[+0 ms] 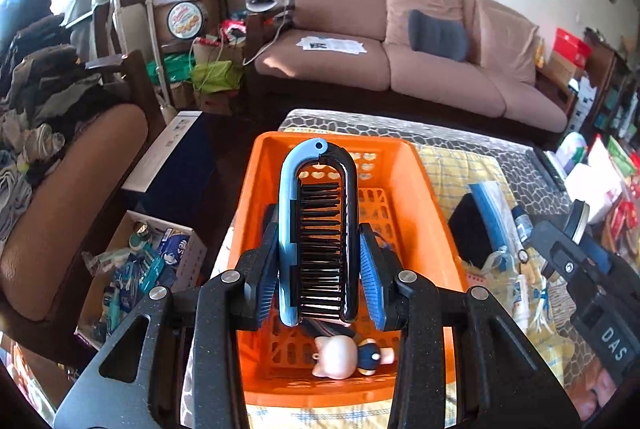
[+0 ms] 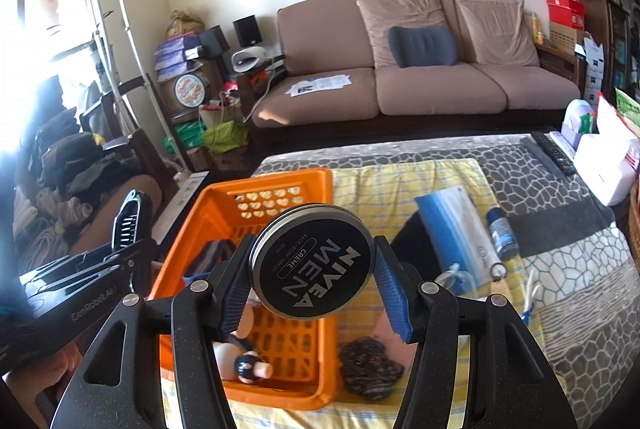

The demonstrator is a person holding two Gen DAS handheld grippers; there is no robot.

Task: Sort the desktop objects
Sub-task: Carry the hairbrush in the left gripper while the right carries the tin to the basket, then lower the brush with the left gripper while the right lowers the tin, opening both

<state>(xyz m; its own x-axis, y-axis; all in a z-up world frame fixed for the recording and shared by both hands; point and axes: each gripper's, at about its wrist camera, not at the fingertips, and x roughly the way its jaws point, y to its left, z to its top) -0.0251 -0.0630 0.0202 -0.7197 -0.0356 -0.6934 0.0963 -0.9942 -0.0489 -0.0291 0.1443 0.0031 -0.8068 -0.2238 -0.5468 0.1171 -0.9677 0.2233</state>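
left gripper (image 1: 320, 265) jaws clamp folding comb (image 1: 318, 229) by its side rails, above orange basket (image 1: 424, 189); rigid, light plastic, teeth snag-prone. right gripper (image 2: 312, 269) jaws pinch round cream tin (image 2: 312, 263) at 9 and 3 o'clock; smooth metal, slippery, hovering over basket's right rim.

An orange basket (image 1: 420, 165) with heart-shaped cutouts sits on a yellow checked cloth (image 2: 400, 181) over a grey pebble-patterned worktop (image 2: 520, 181). The comb (image 1: 318, 229) is light blue and black; the tin (image 2: 313, 265) is dark grey with white lettering.
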